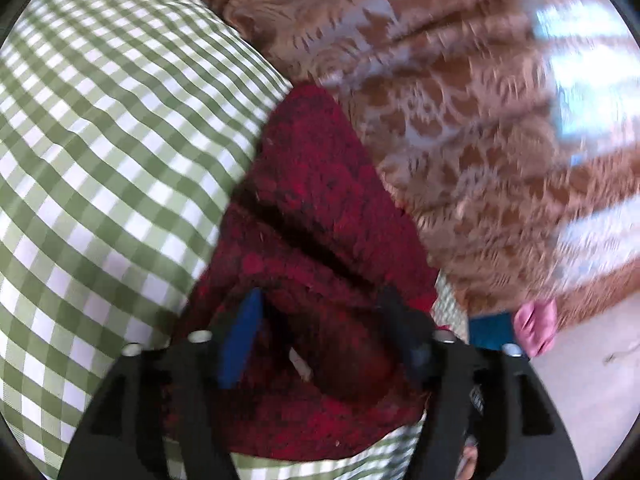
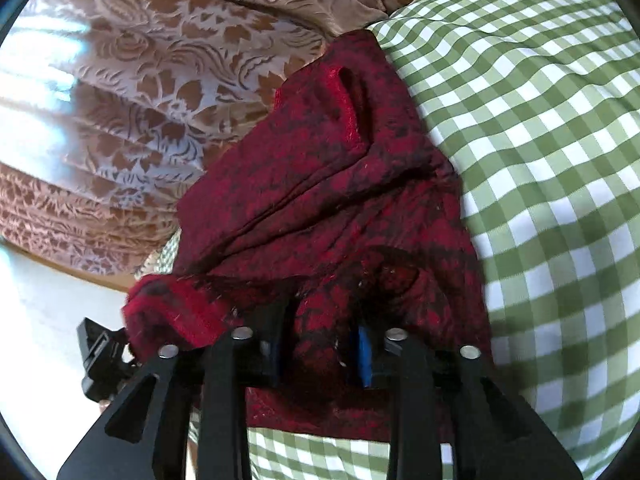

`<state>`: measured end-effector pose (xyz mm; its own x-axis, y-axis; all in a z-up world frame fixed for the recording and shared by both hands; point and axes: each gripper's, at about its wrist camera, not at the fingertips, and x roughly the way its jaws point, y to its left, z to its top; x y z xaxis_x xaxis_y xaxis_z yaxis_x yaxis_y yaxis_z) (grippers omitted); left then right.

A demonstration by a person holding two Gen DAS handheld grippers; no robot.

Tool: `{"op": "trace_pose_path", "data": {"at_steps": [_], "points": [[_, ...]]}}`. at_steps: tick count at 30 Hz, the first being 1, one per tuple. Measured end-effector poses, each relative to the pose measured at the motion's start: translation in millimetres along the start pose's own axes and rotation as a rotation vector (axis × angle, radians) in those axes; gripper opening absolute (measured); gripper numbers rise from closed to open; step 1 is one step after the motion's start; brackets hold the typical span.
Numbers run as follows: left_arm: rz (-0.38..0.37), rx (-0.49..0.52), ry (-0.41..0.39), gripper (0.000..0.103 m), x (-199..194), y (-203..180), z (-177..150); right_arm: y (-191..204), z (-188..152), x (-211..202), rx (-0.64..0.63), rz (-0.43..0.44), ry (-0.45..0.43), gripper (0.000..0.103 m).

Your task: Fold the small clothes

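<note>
A dark red patterned knit garment point(image 1: 320, 184) lies folded on a green-and-white checked cloth point(image 1: 100, 128). My left gripper point(image 1: 320, 298) hovers low over the garment's near end. Its blue pad point(image 1: 240, 340) and its dark finger stand wide apart, and the cloth lies loose beneath them. In the right wrist view the same garment point(image 2: 340, 184) is bunched and creased, with a sleeve end point(image 2: 172, 312) hanging to the left. My right gripper point(image 2: 322, 320) stands partly spread, with a thick fold of the red knit filling the gap between its blue pads point(image 2: 364, 354).
A brown floral fabric point(image 1: 460, 100) is heaped beyond the garment, also in the right wrist view point(image 2: 140, 80). A pink item point(image 1: 536, 324) and a blue item point(image 1: 490, 332) sit at the cloth's edge by a pale floor point(image 1: 588, 380). A black device part point(image 2: 100, 356) shows at lower left.
</note>
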<state>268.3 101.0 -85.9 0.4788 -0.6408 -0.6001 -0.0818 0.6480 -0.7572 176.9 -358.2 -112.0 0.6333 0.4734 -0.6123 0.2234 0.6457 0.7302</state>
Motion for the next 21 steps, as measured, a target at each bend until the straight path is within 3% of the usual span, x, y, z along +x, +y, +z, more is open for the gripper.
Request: {"op": "trace_pose_path", "data": {"at_steps": [1, 3, 7, 12, 16, 18, 19, 21], "points": [[-0.006, -0.018, -0.027, 0.079, -6, 3, 4, -2, 2, -2, 0.017, 0.039, -0.004, 0.048], [-0.011, -0.032, -0.071, 0.080, -19, 10, 11, -4, 4, -10, 0.026, 0.084, -0.038, 0.072], [0.082, 0.074, -0.125, 0.081, -42, 19, 9, -4, 9, -32, 0.022, 0.094, -0.107, 0.084], [0.073, 0.280, -0.045, 0.085, -53, 35, -30, -5, -12, -50, -0.126, -0.021, -0.102, 0.084], [0.158, 0.407, 0.014, 0.081, -32, 35, -57, -13, -43, -37, -0.255, -0.155, -0.041, 0.078], [0.146, 0.412, 0.030, 0.059, -22, 34, -58, -16, -49, -25, -0.303, -0.228, -0.042, 0.063], [0.140, 0.401, 0.047, 0.044, -17, 33, -57, -17, -50, -22, -0.314, -0.246, -0.048, 0.059], [0.153, 0.394, 0.056, 0.031, -12, 31, -56, -17, -50, -17, -0.318, -0.269, -0.053, 0.045]]}}
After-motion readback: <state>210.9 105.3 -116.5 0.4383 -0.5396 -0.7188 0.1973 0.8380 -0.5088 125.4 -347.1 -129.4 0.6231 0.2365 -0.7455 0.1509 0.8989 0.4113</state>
